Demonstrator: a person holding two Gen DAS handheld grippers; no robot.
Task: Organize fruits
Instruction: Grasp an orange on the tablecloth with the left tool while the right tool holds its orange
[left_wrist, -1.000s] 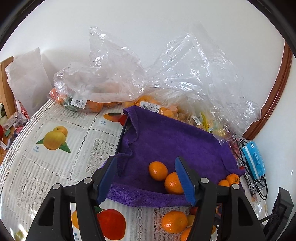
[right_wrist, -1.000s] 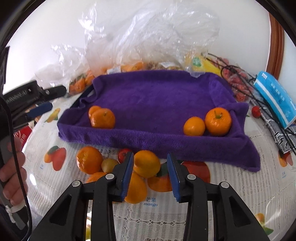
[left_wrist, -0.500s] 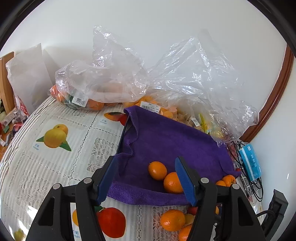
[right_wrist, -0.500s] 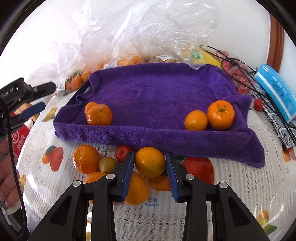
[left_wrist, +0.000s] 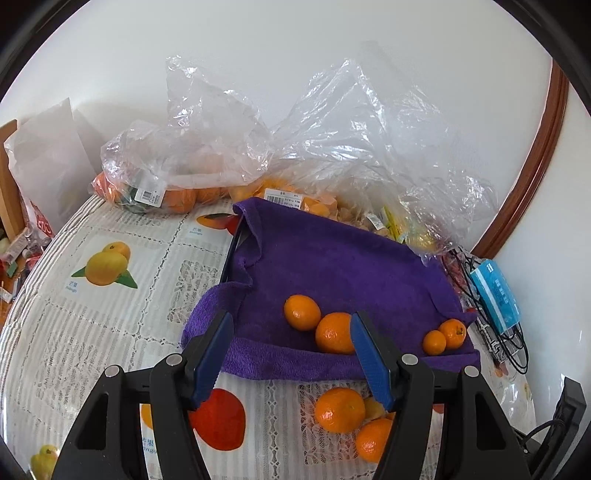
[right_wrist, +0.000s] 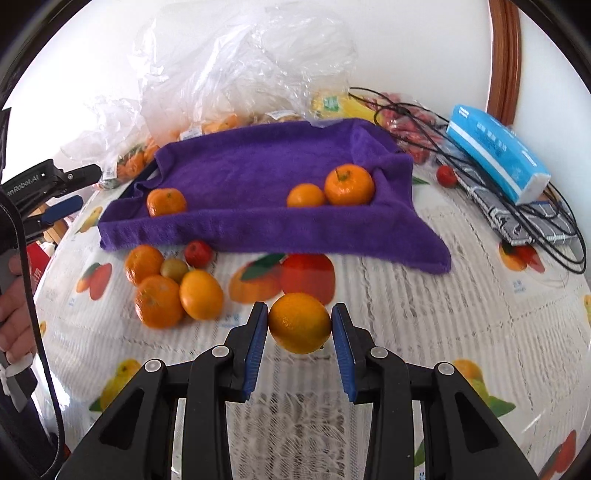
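1. Orange fruit (right_wrist: 299, 323) sits pinched between the blue pads of our right gripper (right_wrist: 300, 334), lifted clear of the fruit-print tablecloth (right_wrist: 424, 295), in front of the purple towel-lined tray (right_wrist: 258, 225).
2. Our left gripper (left_wrist: 291, 354) hovers with its jaws spread and nothing between them, over the tray's near left corner.
3. We count two tangerines (left_wrist: 302, 312) at the tray's left end and another pair (right_wrist: 349, 184) in its right corner.
4. Loose fruit (right_wrist: 159, 301) lies clustered on the cloth just beside the tray's front edge: oranges, a small greenish one and a small red one.
5. Clear plastic bags (left_wrist: 207, 147) of more fruit stand behind the tray; a blue tissue pack (right_wrist: 495, 155) lies on black cables to its right.
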